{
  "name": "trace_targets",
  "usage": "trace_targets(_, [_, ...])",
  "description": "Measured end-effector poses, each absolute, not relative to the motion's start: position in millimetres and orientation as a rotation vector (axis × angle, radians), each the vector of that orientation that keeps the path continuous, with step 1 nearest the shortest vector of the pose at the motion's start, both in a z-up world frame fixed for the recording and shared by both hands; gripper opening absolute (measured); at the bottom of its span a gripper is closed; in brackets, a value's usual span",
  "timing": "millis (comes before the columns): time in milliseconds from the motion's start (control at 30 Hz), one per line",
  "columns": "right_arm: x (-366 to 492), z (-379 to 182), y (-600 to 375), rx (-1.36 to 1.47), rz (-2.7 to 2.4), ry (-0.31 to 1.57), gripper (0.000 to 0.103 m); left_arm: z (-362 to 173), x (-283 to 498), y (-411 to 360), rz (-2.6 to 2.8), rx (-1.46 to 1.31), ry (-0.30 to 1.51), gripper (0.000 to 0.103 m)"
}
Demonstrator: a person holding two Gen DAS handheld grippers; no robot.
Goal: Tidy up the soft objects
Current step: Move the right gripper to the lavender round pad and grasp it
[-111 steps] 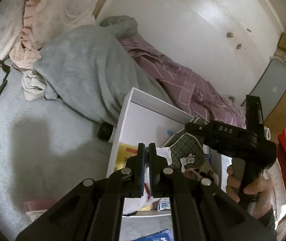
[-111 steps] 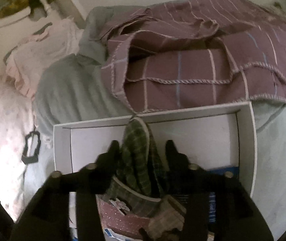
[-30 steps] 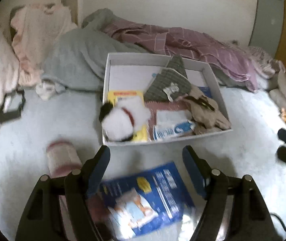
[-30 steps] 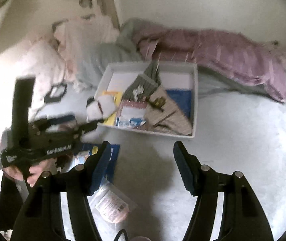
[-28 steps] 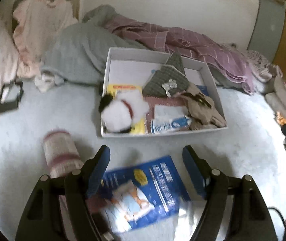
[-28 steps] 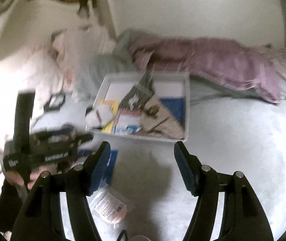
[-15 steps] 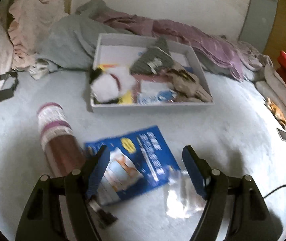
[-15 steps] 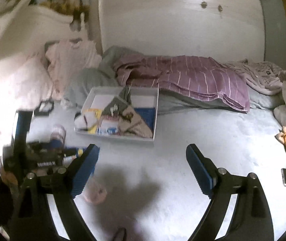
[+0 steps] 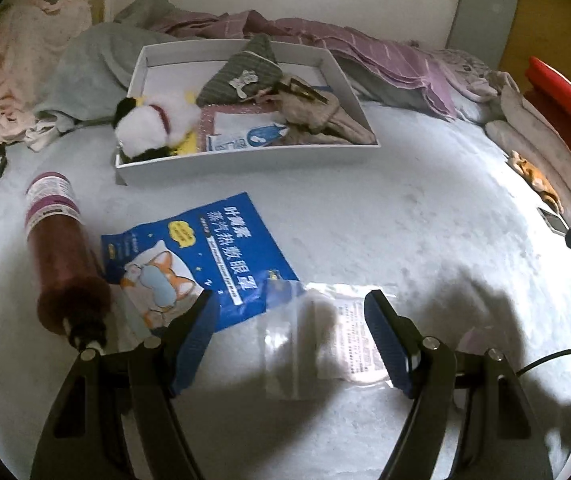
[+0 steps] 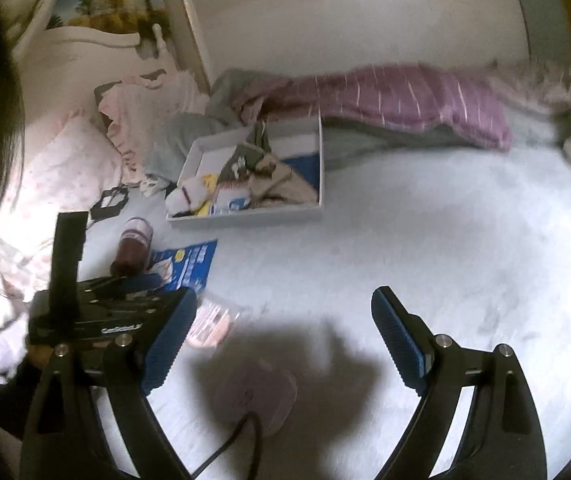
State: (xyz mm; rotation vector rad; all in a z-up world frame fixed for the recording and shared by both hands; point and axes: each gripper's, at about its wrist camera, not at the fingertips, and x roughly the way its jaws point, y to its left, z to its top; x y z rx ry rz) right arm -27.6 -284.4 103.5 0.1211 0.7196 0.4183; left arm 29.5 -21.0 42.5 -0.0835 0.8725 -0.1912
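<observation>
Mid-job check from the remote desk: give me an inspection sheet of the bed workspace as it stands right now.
Surface: pale blue bedspread, rumpled, partly in shadow.
Job's things: white box holding a plush toy, green plaid cloth and beige cloth; blue packet, clear pouch and maroon bottle lie outside it.
Clutter: purple striped blanket, grey blanket, phone.
Grippers: left gripper open, over the pouch; right gripper open, jaws just widened, nothing between them.
Cables: black cable from a lilac pad.
Surroundings: white wardrobe.

R gripper [image 10: 281,340] wide apart over lilac pad [image 10: 255,398].
</observation>
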Motion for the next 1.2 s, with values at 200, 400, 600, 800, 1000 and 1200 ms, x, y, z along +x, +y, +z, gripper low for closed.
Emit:
trace_targets(200, [-30, 113, -324, 0.115, 0.381, 1.06, 0.082, 41, 25, -19, -0.177, -0.084, 0.856, 0.075])
trace_targets(400, [-48, 117, -330, -0.169, 0.212, 1.276, 0.082, 38, 25, -13, -0.169, -0.11, 0.856, 0.075])
trace_targets(600, [-28, 64, -278, -0.065, 0.502, 1.199, 0.081, 36, 21, -11, -0.125, -0.062, 0.823, 0.075])
trace_targets(800, [-27, 38, -251, -0.052, 0.479, 0.975, 0.082, 30, 20, -12, -0.145, -0.064, 0.826, 0.075])
trace_targets(1000, [-38, 12, -240, -0.022, 0.484, 0.97, 0.082, 28, 18, -19, -0.141, -0.03, 0.823, 0.075])
trace_targets(1200, [-21, 15, -234, 0.022, 0.506, 0.972, 0.065, 28, 18, -19, -0.137, -0.032, 0.821, 0.075])
